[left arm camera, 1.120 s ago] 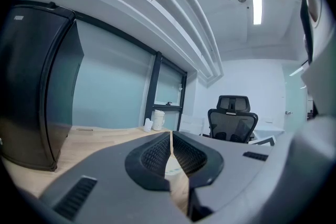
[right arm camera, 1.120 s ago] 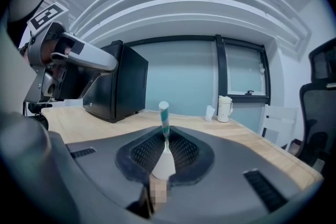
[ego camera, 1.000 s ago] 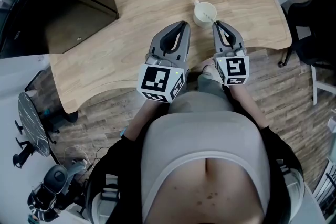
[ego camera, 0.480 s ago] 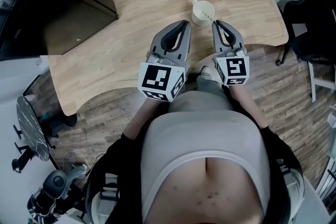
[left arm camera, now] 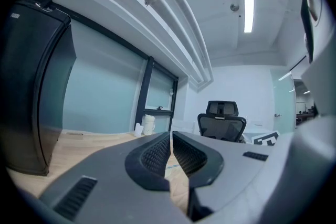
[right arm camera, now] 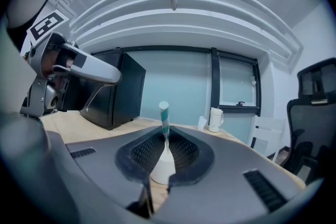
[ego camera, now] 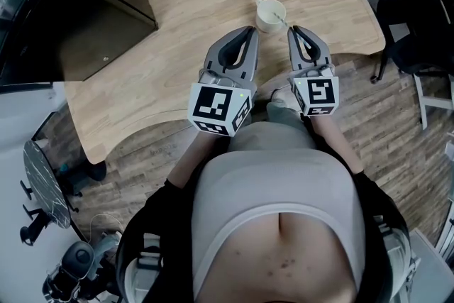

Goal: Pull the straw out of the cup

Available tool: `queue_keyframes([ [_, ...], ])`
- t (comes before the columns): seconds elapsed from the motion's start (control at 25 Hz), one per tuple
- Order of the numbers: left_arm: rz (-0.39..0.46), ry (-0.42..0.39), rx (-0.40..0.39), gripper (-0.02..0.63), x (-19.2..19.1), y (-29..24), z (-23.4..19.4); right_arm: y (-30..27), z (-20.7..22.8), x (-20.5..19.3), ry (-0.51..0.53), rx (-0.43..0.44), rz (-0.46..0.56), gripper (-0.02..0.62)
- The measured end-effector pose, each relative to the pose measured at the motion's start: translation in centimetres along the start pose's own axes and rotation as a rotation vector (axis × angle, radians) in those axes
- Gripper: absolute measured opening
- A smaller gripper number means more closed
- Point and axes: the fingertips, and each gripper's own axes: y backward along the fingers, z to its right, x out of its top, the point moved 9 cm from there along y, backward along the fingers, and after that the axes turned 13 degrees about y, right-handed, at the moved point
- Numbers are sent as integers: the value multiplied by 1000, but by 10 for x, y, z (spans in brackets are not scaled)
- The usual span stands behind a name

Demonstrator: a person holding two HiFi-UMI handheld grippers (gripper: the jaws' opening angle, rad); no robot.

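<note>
Nearest, left tongs (ego camera: 248, 33) and right tongs (ego camera: 294, 30), side by side over the near edge of a pale wooden counter (ego camera: 198, 3). Left tongs pressed together on nothing, well clear of the work. Right tongs clamped on a paper straw (right arm camera: 165, 118) with teal and white stripes, pinched partway up, its striped top standing above the tips.

Just beyond the right tips, a small white cup (ego camera: 271, 13) upright on the counter, the straw's lower end seemingly not yet out of it.

Likely very light, that straw, and easily crushed or kinked; best gripped gently near the middle and drawn along its own line. Cup probably light too, apt to tip or slide with nothing steadying it.

Beyond the cup, plenty of bare wood for lifting away. Counter edge curving off close at the right, black cabinet (ego camera: 78, 18) well off to the left, office chair (ego camera: 415, 25) past the right edge.
</note>
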Motion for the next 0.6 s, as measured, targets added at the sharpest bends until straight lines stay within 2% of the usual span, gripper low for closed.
queue_keyframes([
  [0.6,-12,-8,-87,18,2,7,2,23,-5,19,9,-99,12,43],
])
